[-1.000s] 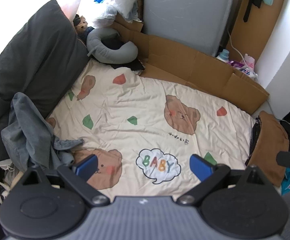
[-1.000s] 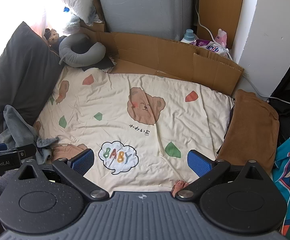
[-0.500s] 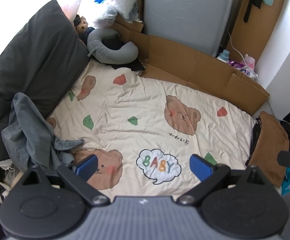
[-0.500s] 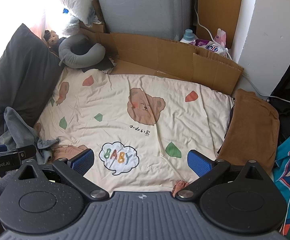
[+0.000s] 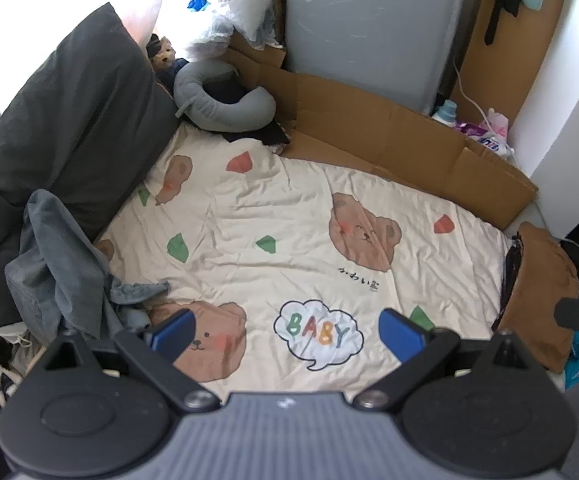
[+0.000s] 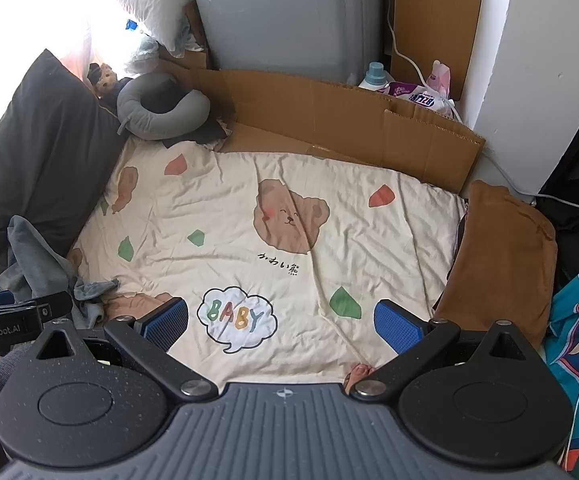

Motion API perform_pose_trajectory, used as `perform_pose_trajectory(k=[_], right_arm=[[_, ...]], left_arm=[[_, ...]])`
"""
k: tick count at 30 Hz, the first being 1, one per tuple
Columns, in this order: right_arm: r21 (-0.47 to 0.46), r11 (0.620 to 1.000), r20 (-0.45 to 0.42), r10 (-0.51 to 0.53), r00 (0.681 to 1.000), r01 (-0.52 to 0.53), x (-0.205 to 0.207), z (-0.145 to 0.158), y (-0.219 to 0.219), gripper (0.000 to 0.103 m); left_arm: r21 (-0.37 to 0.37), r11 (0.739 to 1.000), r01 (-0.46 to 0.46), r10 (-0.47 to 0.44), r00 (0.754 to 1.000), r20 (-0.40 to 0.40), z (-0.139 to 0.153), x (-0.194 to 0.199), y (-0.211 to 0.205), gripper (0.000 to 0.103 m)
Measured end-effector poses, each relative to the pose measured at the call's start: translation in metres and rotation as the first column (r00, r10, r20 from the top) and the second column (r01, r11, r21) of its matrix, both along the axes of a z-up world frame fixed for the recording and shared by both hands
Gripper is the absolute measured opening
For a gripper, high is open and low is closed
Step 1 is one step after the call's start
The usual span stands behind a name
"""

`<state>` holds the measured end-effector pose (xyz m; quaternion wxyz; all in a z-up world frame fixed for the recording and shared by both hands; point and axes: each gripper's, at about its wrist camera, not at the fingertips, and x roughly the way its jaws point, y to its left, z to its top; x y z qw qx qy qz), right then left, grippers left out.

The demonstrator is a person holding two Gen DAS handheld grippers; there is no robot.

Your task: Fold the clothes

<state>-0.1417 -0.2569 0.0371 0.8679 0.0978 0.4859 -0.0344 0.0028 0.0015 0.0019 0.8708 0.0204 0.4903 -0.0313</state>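
A crumpled grey-blue garment [image 5: 57, 264] lies heaped at the left edge of the bed, also seen as grey-blue garment [image 6: 37, 264] in the right wrist view. A folded brown garment [image 5: 541, 292] rests at the bed's right edge, shown as brown garment [image 6: 501, 252] in the right wrist view. My left gripper [image 5: 287, 330] hovers open above the near part of the cream bear-print blanket [image 5: 289, 216], holding nothing. My right gripper [image 6: 281, 324] is likewise open and empty over the blanket [image 6: 289, 200]. The left gripper's side [image 6: 13, 318] pokes in at the right view's left edge.
A dark grey pillow [image 5: 65, 120] leans at the left. A grey neck pillow [image 5: 225, 104] and a small teddy [image 5: 163, 54] sit at the far corner. Flattened cardboard [image 5: 389, 140] lines the far side before a grey panel [image 5: 369, 20]. Bottles and packets [image 6: 409, 88] stand behind it. A toe [image 6: 359, 372] shows near.
Both views have shifted only very slightly; the right wrist view has crept a touch. Both grippers stay open and the clothes have not moved.
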Motion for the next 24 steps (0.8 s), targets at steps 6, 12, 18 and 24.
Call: perform_pose_trajectory(k=[6, 12, 18, 24], right_arm=[[0.011, 1.0, 0.003, -0.011, 1.0, 0.011, 0.0, 0.001, -0.002, 0.102], [0.043, 0.999, -0.034, -0.014, 0.999, 0.016, 0.004, -0.003, -0.008, 0.102], [0.041, 0.999, -0.055, -0.015, 0.998, 0.018, 0.007, -0.004, -0.006, 0.102], [0.047, 0.998, -0.059, -0.028, 0.998, 0.031, 0.01, -0.002, -0.013, 0.102]], left_arm=[[0.026, 1.0, 0.013, -0.014, 1.0, 0.009, 0.0, -0.003, -0.002, 0.099], [0.021, 1.0, 0.022, -0.022, 1.0, -0.021, -0.003, 0.001, -0.001, 0.099], [-0.02, 0.999, 0.038, -0.039, 0.998, -0.044, -0.004, 0.005, 0.002, 0.099], [-0.042, 0.998, 0.048, -0.051, 0.996, -0.079, -0.007, 0.009, 0.003, 0.099]])
